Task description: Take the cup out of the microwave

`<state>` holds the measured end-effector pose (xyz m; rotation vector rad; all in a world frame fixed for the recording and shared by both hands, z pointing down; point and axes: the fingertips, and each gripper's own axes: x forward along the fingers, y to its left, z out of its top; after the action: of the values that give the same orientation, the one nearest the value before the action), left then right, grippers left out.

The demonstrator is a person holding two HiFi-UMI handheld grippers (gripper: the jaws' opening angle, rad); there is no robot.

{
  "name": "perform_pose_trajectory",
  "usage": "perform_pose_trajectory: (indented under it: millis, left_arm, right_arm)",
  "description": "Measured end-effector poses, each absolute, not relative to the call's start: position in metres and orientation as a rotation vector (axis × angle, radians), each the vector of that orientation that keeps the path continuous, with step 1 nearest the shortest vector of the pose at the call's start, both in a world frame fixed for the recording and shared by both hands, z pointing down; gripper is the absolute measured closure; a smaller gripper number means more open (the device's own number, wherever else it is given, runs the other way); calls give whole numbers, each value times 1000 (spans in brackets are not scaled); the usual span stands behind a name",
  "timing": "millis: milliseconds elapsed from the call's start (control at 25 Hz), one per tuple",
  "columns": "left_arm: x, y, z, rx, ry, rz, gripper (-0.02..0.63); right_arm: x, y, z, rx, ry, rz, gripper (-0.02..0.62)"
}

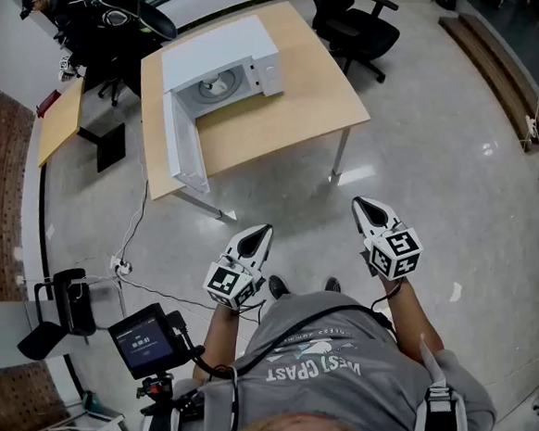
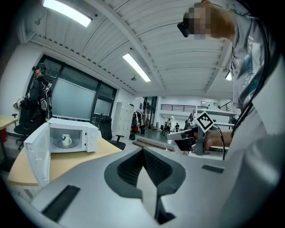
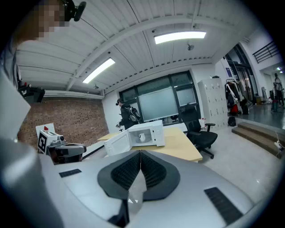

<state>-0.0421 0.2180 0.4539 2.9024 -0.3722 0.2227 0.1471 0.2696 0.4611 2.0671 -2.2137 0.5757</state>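
The cup (image 2: 66, 140) sat in the open microwave (image 2: 91, 138), well beyond left gripper (image 2: 143, 152) and right gripper (image 3: 140, 154), both jaws pressed together, empty.

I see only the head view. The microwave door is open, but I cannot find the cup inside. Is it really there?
Observer: Yes. In the left gripper view a white cup stands upright on the turntable inside the microwave.
Operator: Good. Are the fingers of the left gripper open now?
Observer: No. The left gripper has its fingers together, with nothing between them.
Operator: And the right one?
Observer: The right gripper is also shut and empty, as its own view shows.
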Motion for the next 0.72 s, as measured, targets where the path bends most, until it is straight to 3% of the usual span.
perform_pose_trajectory:
  millis: [720]
  left_arm:
    - [-92, 234, 486, 3005, -340, 460, 563]
  right_arm:
    - [75, 231, 486, 1923, -2252, 676, 583]
